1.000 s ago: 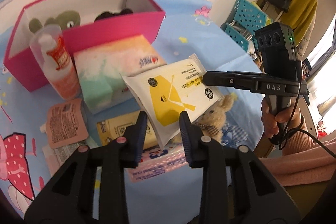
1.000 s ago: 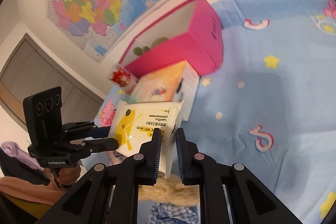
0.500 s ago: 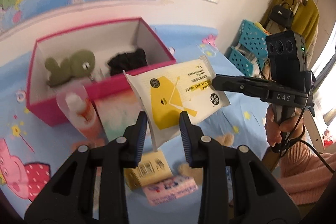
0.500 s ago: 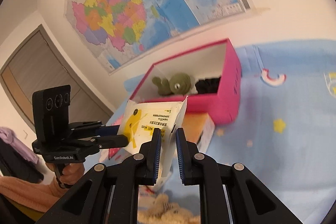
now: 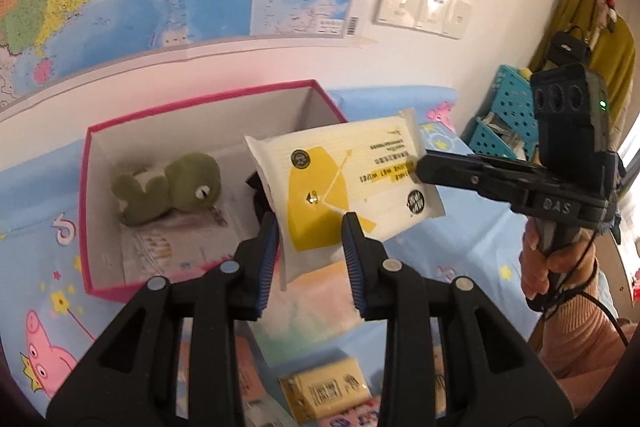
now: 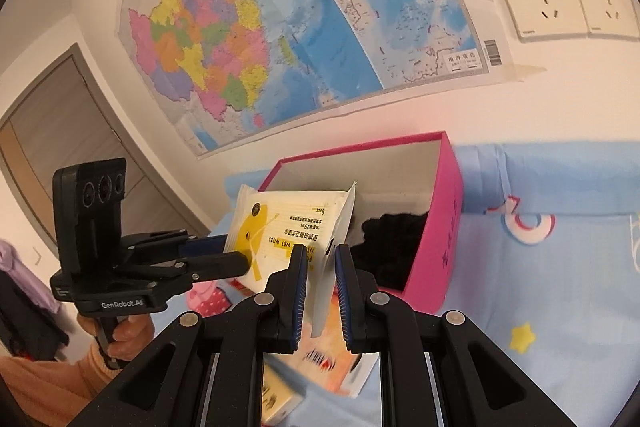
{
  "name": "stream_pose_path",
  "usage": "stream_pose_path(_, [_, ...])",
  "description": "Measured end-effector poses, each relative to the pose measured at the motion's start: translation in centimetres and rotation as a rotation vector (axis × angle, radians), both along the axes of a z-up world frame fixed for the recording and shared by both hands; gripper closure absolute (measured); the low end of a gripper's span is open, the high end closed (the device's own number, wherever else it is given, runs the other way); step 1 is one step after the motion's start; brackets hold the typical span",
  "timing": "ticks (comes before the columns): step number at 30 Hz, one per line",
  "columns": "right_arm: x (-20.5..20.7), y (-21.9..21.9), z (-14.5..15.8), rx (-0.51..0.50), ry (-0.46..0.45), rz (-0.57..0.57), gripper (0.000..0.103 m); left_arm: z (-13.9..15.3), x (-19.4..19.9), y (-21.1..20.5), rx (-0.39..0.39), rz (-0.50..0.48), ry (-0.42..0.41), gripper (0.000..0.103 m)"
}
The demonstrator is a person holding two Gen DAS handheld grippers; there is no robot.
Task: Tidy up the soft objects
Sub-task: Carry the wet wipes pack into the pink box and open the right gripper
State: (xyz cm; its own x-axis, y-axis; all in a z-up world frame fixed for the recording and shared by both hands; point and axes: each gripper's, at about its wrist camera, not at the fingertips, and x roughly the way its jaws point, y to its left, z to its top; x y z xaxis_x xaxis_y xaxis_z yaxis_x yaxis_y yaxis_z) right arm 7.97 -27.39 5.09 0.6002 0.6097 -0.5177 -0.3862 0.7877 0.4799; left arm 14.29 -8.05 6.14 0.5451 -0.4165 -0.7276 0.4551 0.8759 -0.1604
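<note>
here, the wet wipes pack point(image 5: 344, 187) is hanging above the pink box point(image 5: 208, 99); the right gripper point(image 6: 320, 283) is pinching its edge seam; the left gripper point(image 5: 308, 243) is bracketing it, contact unclear; likely light, pliant, slippery film.

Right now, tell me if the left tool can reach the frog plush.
Probably not: the wipes pack, pinched by the right tool, sits inside the left tool; the frog plush lies uncovered.
</note>
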Motion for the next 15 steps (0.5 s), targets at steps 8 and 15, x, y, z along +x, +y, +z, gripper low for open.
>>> stream_pose_path(8, [3.3,0.3,-0.8,-0.022,0.028,-0.015,0.088,-1.3,3.7,-0.1,0.011,0.040,0.056,0.069])
stream_pose_path(15, [5.4,0.7,-1.9,-0.056,0.064,-0.024,0.087,-3.5,5.6,-0.2,0.027,0.076,0.121,0.069])
